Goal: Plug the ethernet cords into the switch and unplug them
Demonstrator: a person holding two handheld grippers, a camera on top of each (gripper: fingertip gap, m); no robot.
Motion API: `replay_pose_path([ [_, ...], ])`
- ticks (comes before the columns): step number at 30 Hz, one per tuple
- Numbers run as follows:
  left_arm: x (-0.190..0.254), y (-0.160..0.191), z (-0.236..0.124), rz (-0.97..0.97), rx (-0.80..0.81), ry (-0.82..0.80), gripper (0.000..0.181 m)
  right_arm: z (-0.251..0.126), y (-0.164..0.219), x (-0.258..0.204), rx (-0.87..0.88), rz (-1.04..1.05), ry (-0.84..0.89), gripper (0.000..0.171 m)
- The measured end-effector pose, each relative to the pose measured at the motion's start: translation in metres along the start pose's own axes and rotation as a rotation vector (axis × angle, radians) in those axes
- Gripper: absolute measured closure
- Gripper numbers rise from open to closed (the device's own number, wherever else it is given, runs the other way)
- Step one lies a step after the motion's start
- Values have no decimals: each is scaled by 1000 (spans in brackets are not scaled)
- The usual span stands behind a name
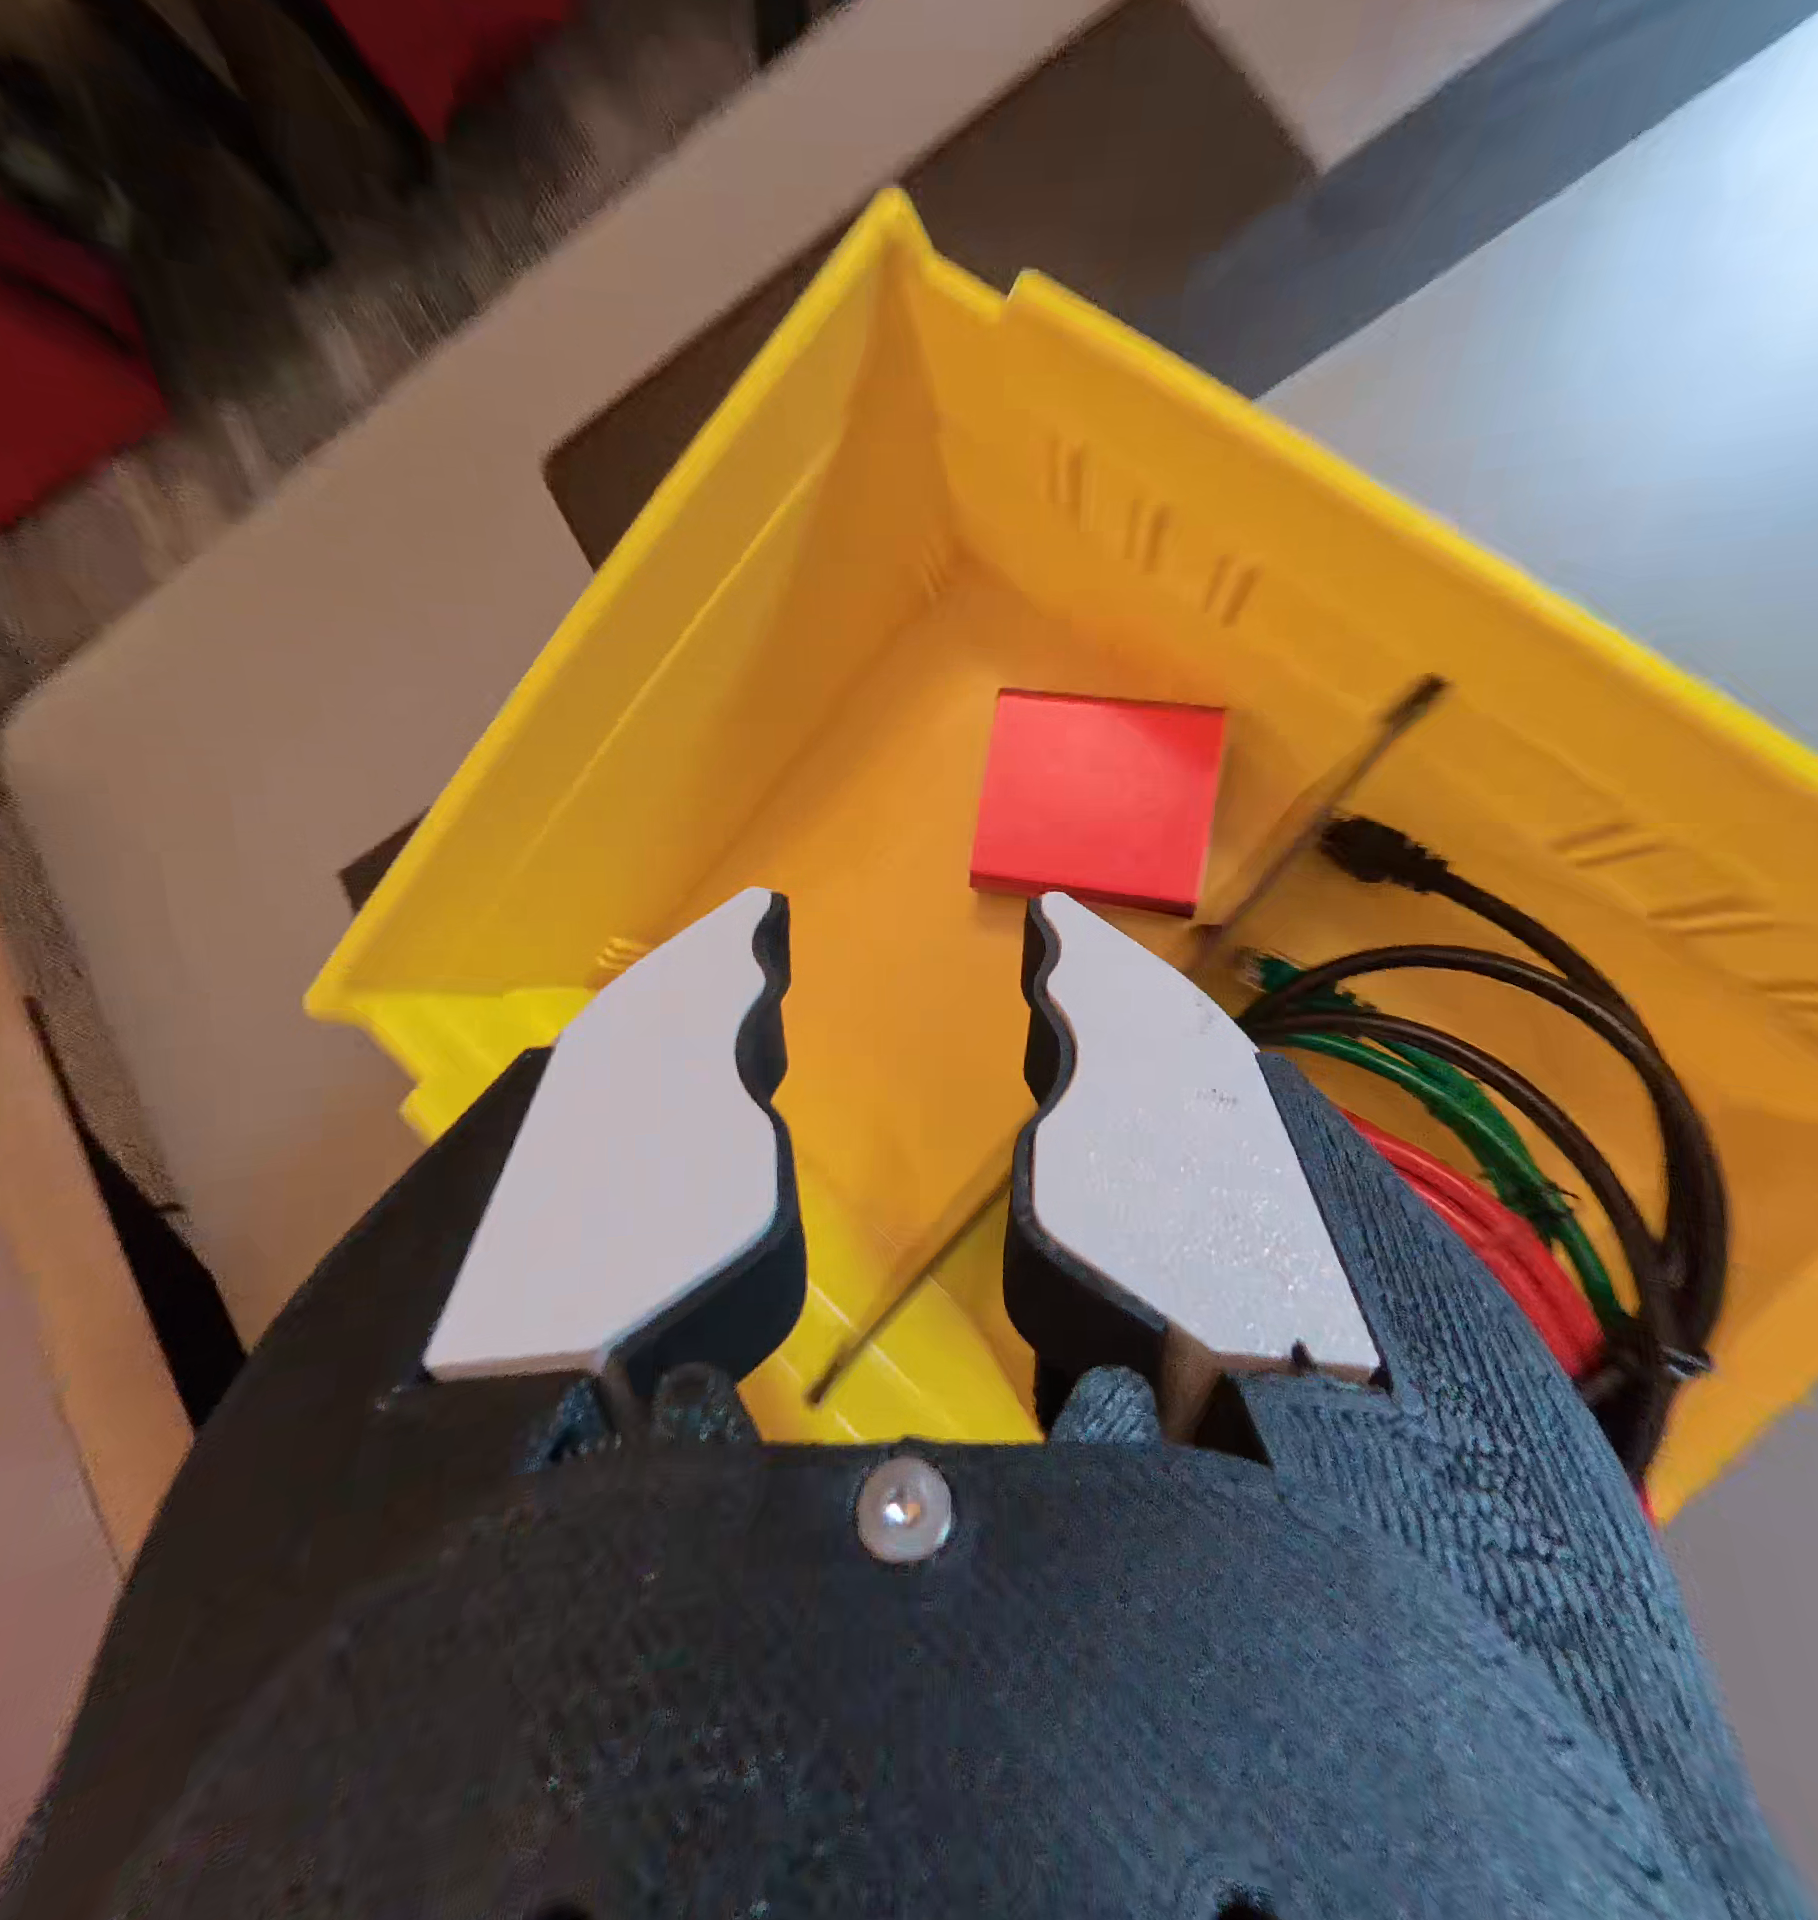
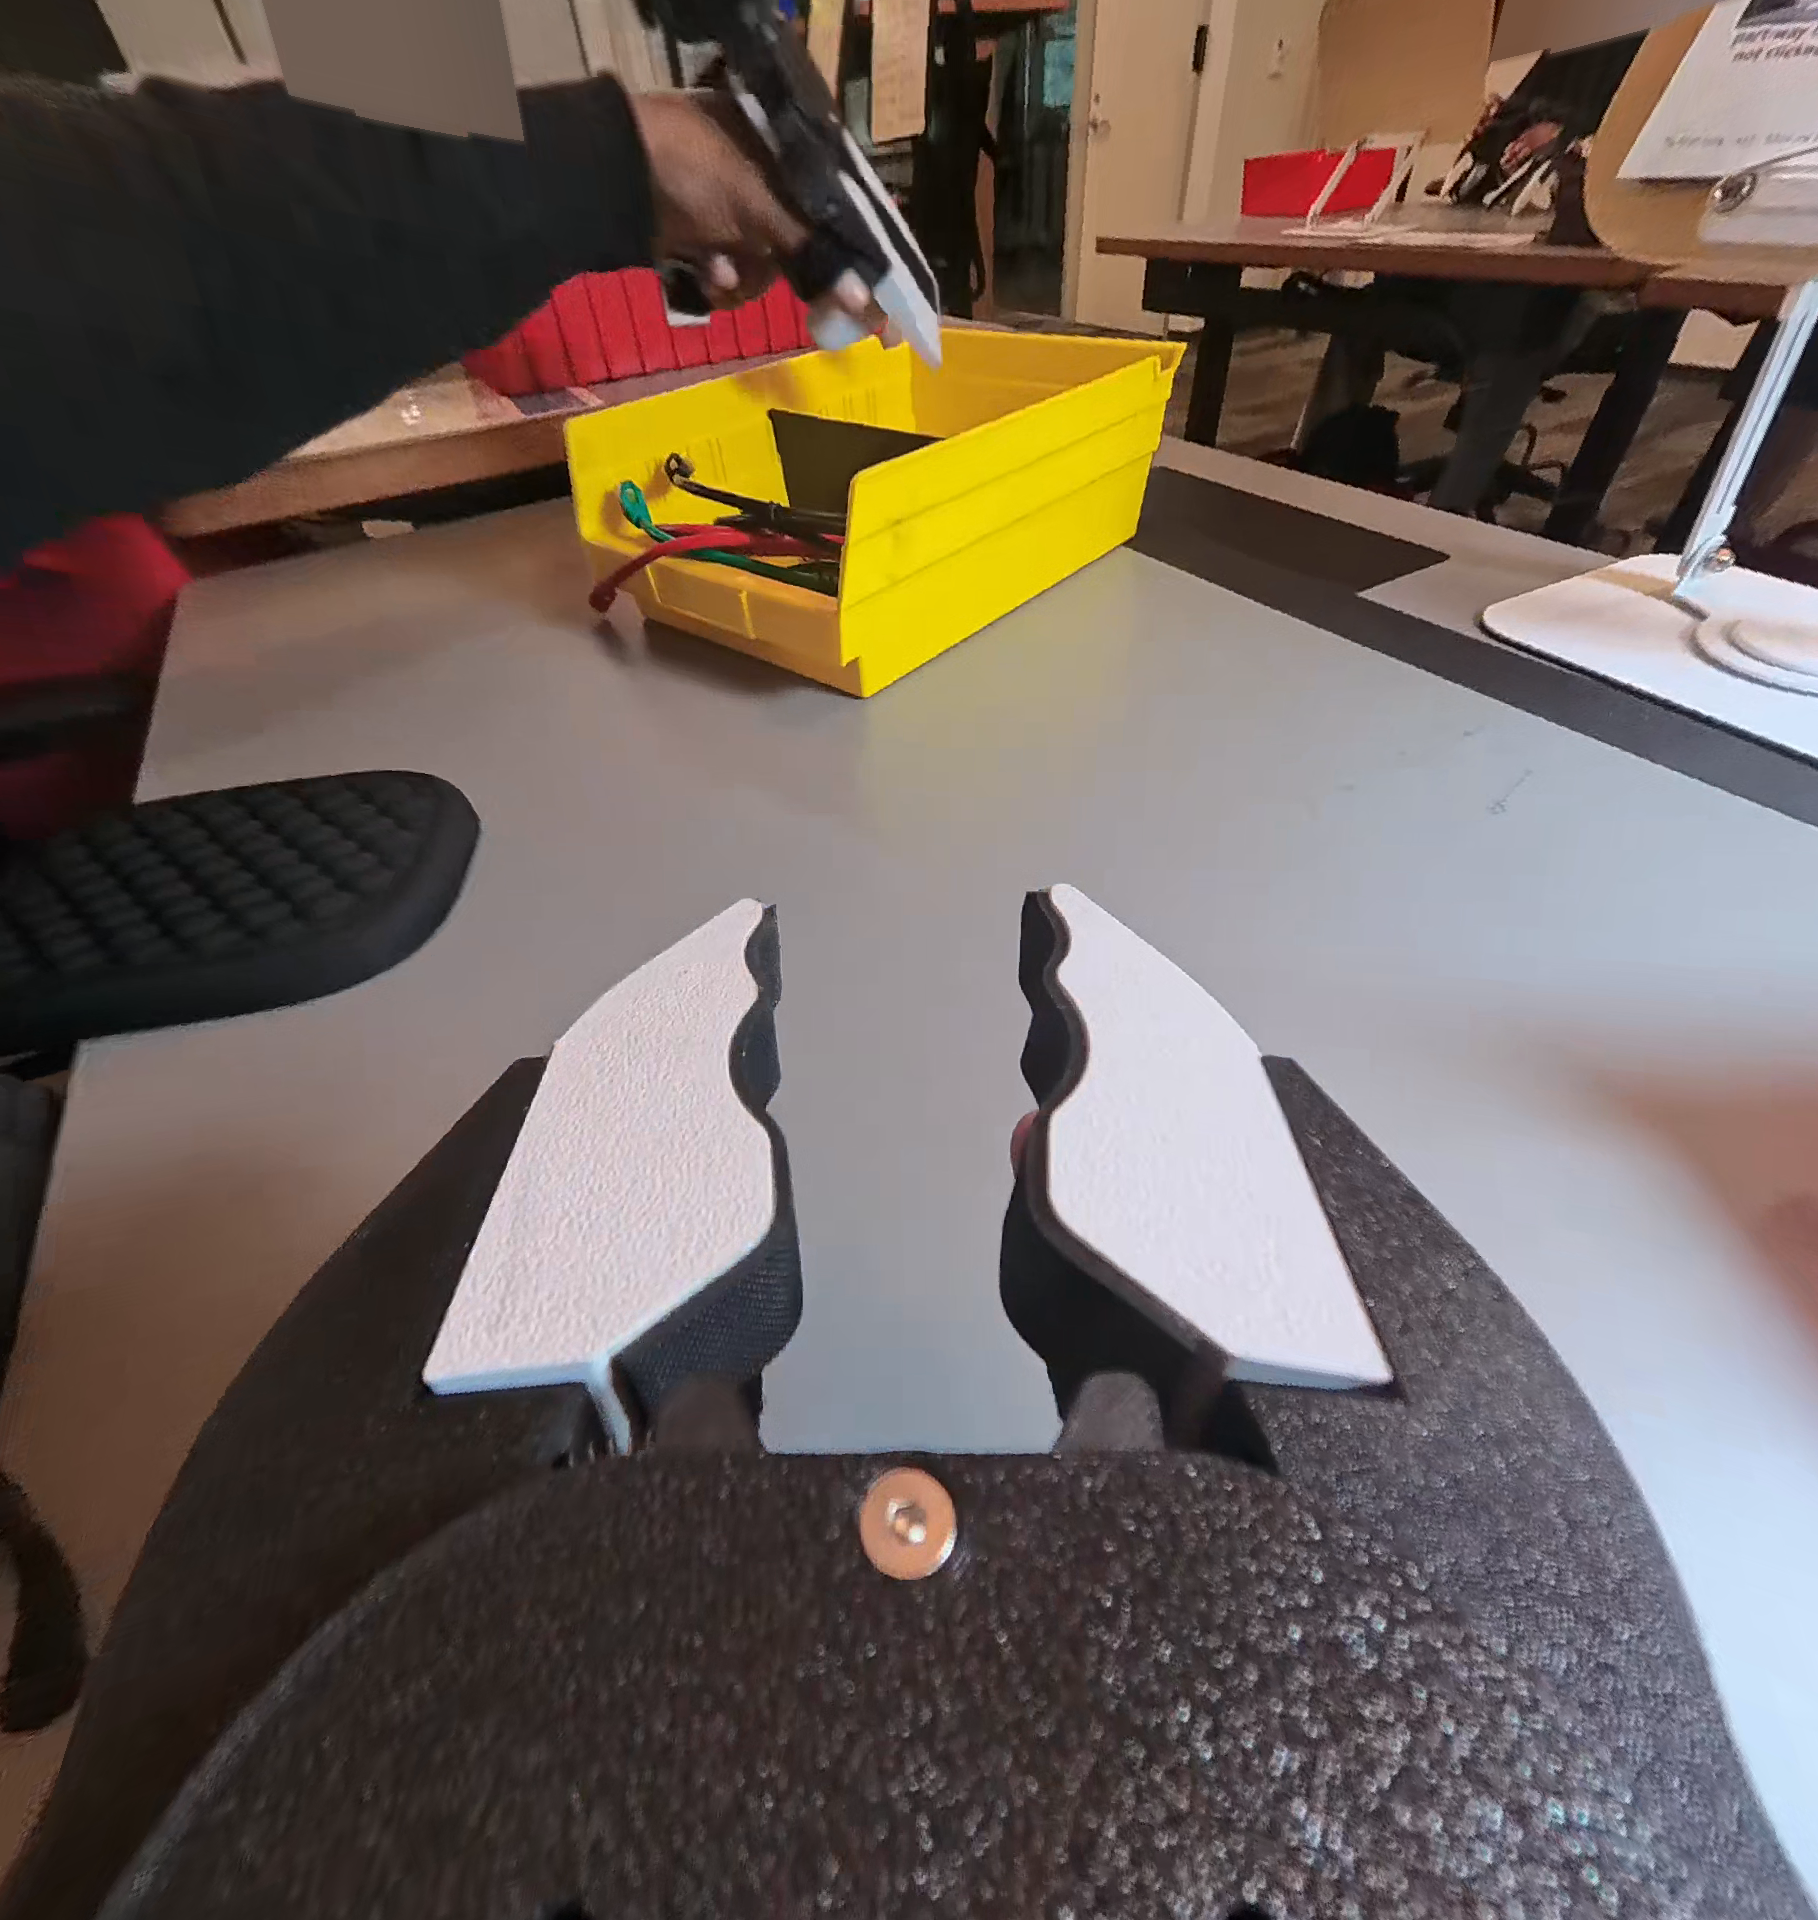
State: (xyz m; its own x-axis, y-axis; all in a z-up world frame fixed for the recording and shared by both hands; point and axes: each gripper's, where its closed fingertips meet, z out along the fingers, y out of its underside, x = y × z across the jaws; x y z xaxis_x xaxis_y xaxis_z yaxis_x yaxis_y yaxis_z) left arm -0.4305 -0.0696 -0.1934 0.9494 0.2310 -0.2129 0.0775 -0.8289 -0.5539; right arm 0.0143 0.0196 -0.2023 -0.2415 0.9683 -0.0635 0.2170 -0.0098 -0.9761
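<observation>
- Right gripper (image 2: pixel 900 914) sits low over the grey table (image 2: pixel 988 748), jaws apart, nothing between them; idle, well short of the bin.
- Left gripper (image 1: pixel 905 914) hovers above the yellow bin (image 1: pixel 676 644), jaws apart and empty, tips pointing down into the bin; in the right wrist view it hangs over the bin's far rim at about 12 o'clock.
- Red switch (image 1: pixel 1097 800), a flat square box, lies on the bin floor just past the left fingertips, toward 1 o'clock, in the compartment left of a thin divider (image 1: pixel 1331 790).
- Ethernet cords sit on the other side of the divider, at 3 to 4 o'clock: black cord (image 1: pixel 1570 956), green cord (image 1: pixel 1404 1070), red cord (image 1: pixel 1487 1226), all loose and coiled, none plugged in.
- Step, as I judge it: very start, reaching in for the switch or a first cord; no plugging done yet.
- Next move likely calls for lowering into the bin, closing on the switch body or a cord near its plug, keeping clear of the divider and bin walls.
- Hard to see: switch ports are not visible from above; plug ends are small and blurred; red cord is largely hidden behind the left gripper body; background is motion-blurred; a blurred patch sits at the right edge of the right wrist view.
</observation>
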Motion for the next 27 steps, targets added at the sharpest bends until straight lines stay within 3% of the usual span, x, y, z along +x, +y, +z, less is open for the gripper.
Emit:
replay_pose_path([
  [6, -9, 0, 57, 110, -202, 107, 132, -4, 9, 15, 7, 34, 5, 131],
  [15, 47, 10, 88, 182, -402, 440, 119, 2, 16, 28, 1, 60, 40, 133],
  [27, 56, 9, 93, 162, -442, 439, 116, 1, 18, 32, -14, 34, 98, 139],
])
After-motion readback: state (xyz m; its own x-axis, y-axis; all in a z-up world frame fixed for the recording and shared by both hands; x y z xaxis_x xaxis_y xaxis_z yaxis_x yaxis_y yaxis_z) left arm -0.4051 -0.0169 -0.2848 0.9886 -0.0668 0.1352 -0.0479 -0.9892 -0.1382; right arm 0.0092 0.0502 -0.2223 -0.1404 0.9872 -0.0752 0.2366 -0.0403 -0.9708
